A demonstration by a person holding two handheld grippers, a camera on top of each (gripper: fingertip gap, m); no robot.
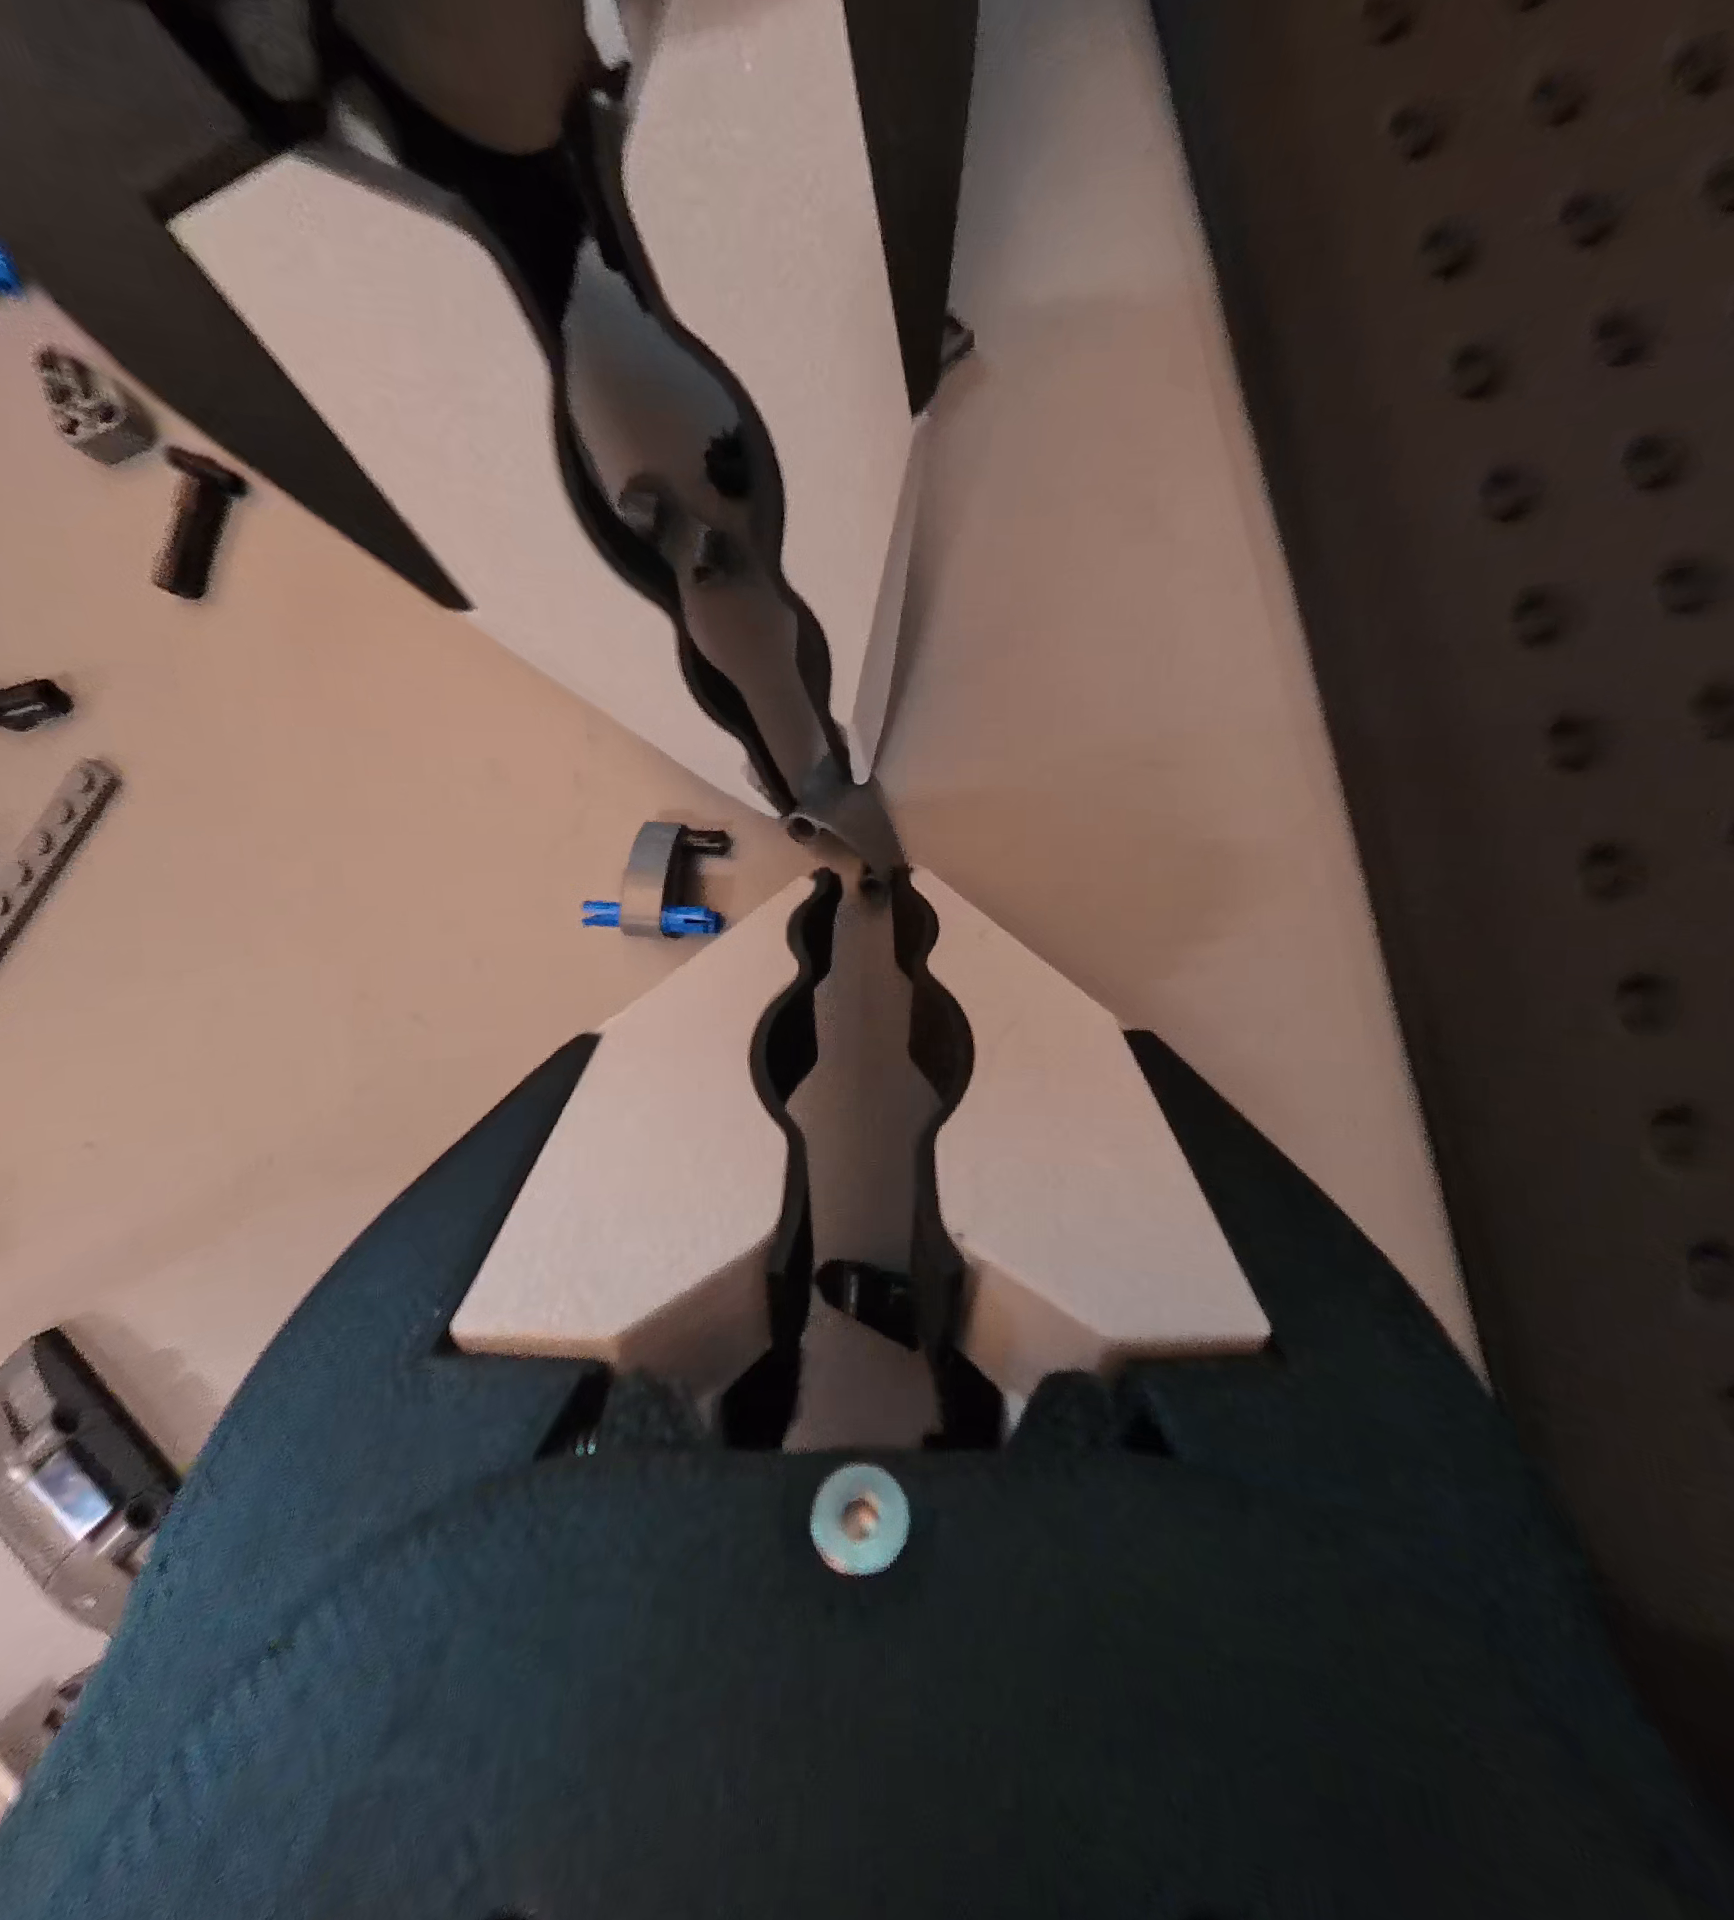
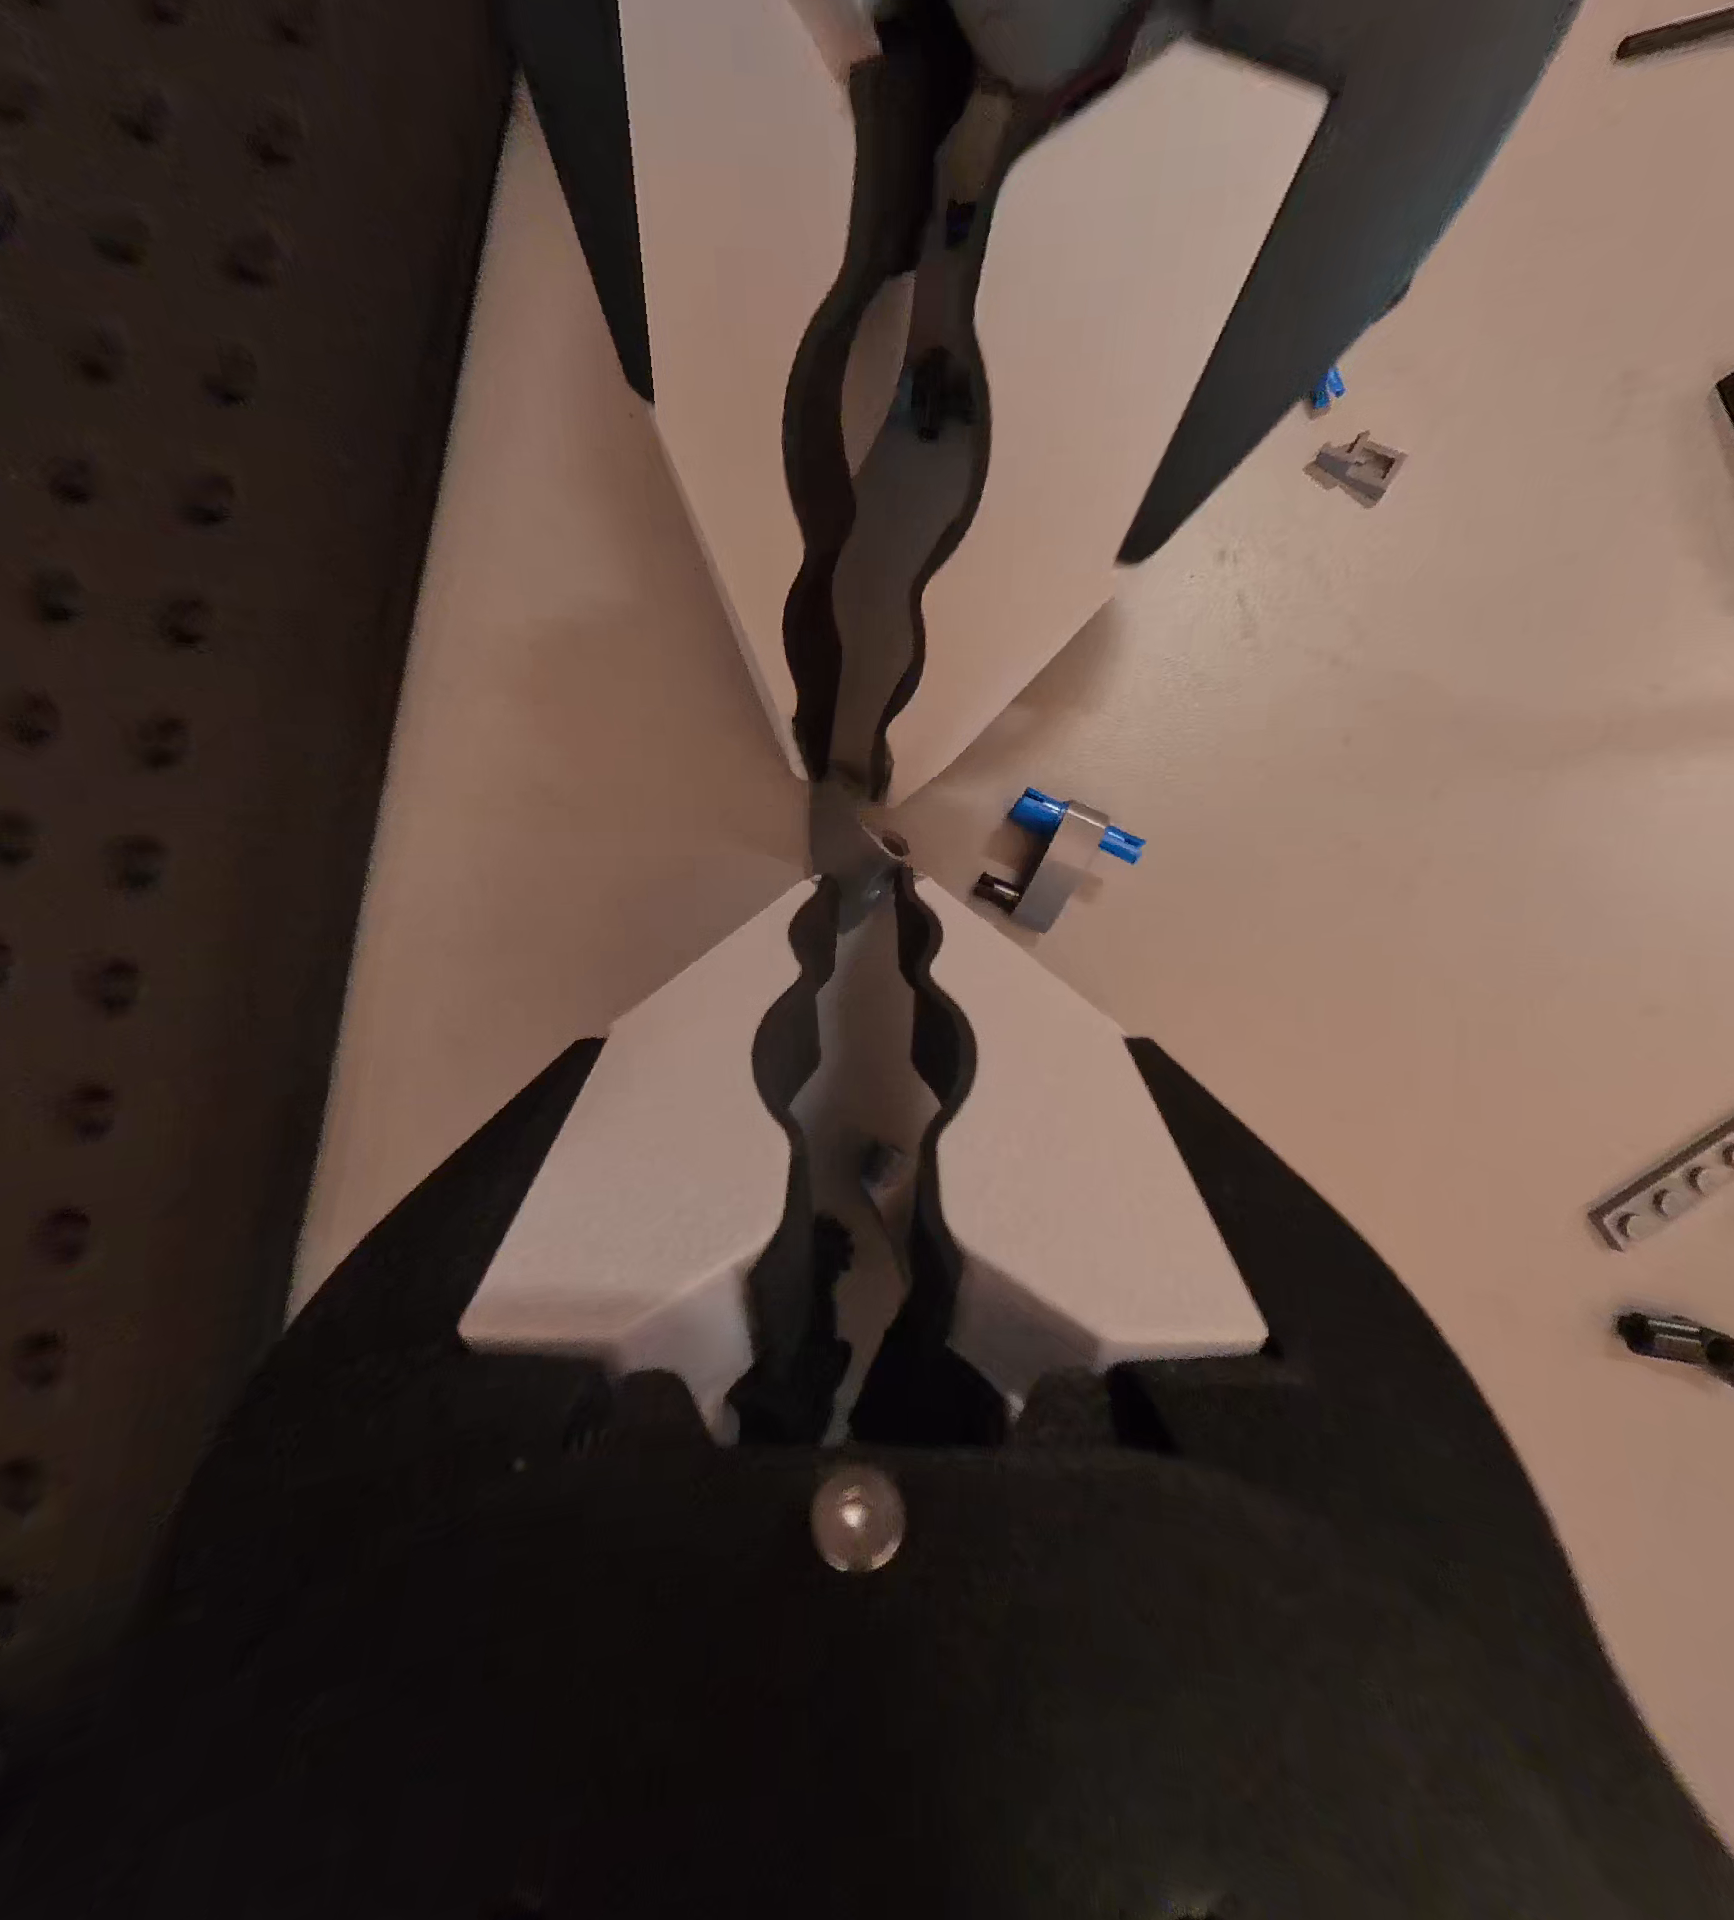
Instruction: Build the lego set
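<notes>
A small grey Lego piece with pin holes point(image 1: 842, 821) hangs in the air above the pale table, held tip to tip by both grippers. My left gripper point(image 1: 861, 881) comes in from below in its own view. Its jaws are nearly closed on the piece's near end, where a dark pin end shows. My right gripper point(image 1: 821, 795) reaches in from above and pinches the far end. In the right wrist view the same grey piece point(image 2: 852, 842) sits between my right gripper point(image 2: 861, 883) and the left gripper point(image 2: 847, 774).
A grey curved piece with blue pins point(image 1: 660, 883) point(image 2: 1060, 857) lies just beside the tips. A long grey plate point(image 1: 21, 894) point(image 2: 1715, 1164), black connectors point(image 1: 6, 701) point(image 2: 1694, 1351), a black cylinder point(image 1: 193, 520) and a grey-black assembly point(image 1: 63, 1475) lie farther off. A dark perforated board point(image 1: 1621, 727) point(image 2: 63, 727) borders the table. Less than 4 cm separates the two grippers' tips.
</notes>
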